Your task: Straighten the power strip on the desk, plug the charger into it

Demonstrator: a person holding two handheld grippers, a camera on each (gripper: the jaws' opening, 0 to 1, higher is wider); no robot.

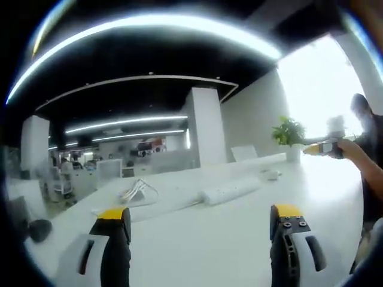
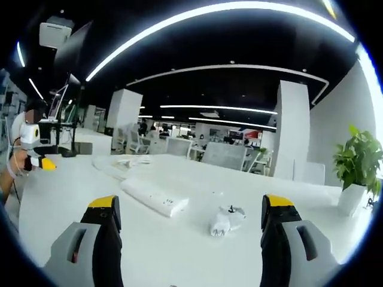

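Observation:
A white power strip (image 1: pixel 230 191) lies at an angle on the white desk (image 1: pixel 197 245), well ahead of my left gripper (image 1: pixel 200 212), which is open and holds nothing. The white charger (image 1: pixel 270 174) sits further off to the right. In the right gripper view the power strip (image 2: pixel 154 197) lies ahead to the left and the charger (image 2: pixel 226 220), with its cord bunched up, lies just ahead between the jaws. My right gripper (image 2: pixel 190 201) is open with nothing in it. Each gripper shows in the other's view, hand-held: the right gripper (image 1: pixel 326 146) and the left gripper (image 2: pixel 36 152).
A loose coil of white cable (image 1: pixel 137 191) (image 2: pixel 128 161) rests on the desk beyond the strip. A potted plant (image 1: pixel 288 134) (image 2: pixel 358 164) stands at the desk's far end. A person (image 1: pixel 371 161) stands at the desk's edge. Office chairs (image 2: pixel 224 155) line the far side.

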